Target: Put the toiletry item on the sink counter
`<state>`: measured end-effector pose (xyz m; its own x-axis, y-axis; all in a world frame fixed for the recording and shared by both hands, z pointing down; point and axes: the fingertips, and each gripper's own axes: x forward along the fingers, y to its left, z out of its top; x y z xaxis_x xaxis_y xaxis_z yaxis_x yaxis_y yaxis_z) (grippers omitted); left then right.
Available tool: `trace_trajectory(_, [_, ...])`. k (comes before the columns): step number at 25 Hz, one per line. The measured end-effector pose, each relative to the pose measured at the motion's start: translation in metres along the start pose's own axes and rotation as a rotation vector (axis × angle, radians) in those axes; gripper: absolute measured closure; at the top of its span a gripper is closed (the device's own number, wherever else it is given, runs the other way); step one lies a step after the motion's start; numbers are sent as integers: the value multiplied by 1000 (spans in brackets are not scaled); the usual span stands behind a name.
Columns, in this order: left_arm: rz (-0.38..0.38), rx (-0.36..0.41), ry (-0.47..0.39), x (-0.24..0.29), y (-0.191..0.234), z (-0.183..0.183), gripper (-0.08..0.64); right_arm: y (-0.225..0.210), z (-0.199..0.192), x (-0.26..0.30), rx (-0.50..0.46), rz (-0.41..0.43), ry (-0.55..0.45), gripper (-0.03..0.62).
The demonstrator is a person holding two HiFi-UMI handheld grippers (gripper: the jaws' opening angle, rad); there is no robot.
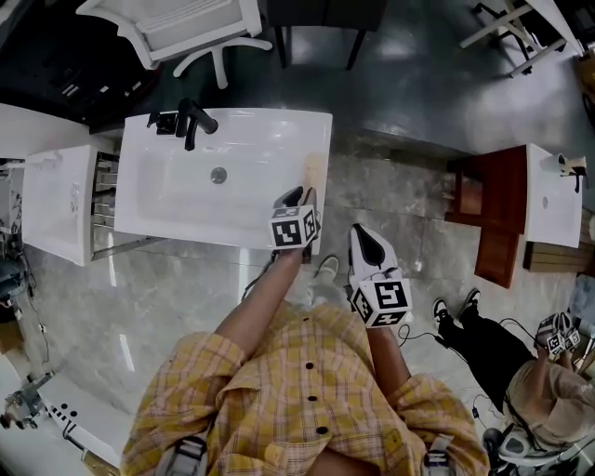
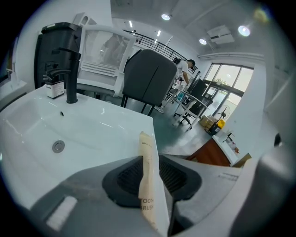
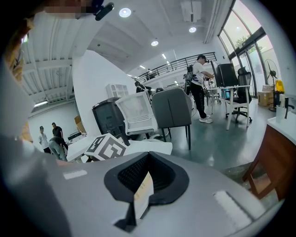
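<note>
A person [image 1: 297,390] in a yellow check shirt stands at a white bench [image 1: 322,130] with a sunken basin [image 1: 177,191], seen from above. A black tap [image 1: 191,121] stands at the back edge and a round drain [image 1: 218,174] sits in the middle of the basin. The left gripper [image 1: 299,197] is clenched on a cream toothbrush packet [image 1: 314,172], which sticks out forward from the jaws over the bench's right-hand ledge, beside the basin. Whether the packet touches the ledge cannot be told. In the left gripper view the packet [image 2: 148,176] stands on edge, pinched between the two dark pads, with the basin [image 2: 92,125] and tap [image 2: 70,76] beyond it to the left. The right gripper [image 1: 364,234] is held lower and to the right, off the bench and above the marble floor [image 1: 400,195]. In its own view the right gripper [image 3: 147,161] is closed on a small packet [image 3: 142,190], also cream, tilted between its pads. A white chair [image 1: 186,28] stands behind the bench.
</note>
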<state>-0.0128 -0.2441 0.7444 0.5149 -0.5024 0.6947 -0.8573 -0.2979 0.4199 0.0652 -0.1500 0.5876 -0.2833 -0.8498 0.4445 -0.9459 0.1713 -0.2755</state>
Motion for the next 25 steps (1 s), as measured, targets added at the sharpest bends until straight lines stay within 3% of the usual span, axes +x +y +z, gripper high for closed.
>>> trace_trajectory(11, [-14,75,-118,-50,-21,40,465,0,20,-3,-14,20,-45,592])
trace_trajectory(19, [-67,154,-222,-93,-44,58,560,-1,27,-4,-43,36,-85,592])
trace_trajectory(25, [-78,248,-310,-123,-54,65,560,2,31,-6,-69,43,-111,594])
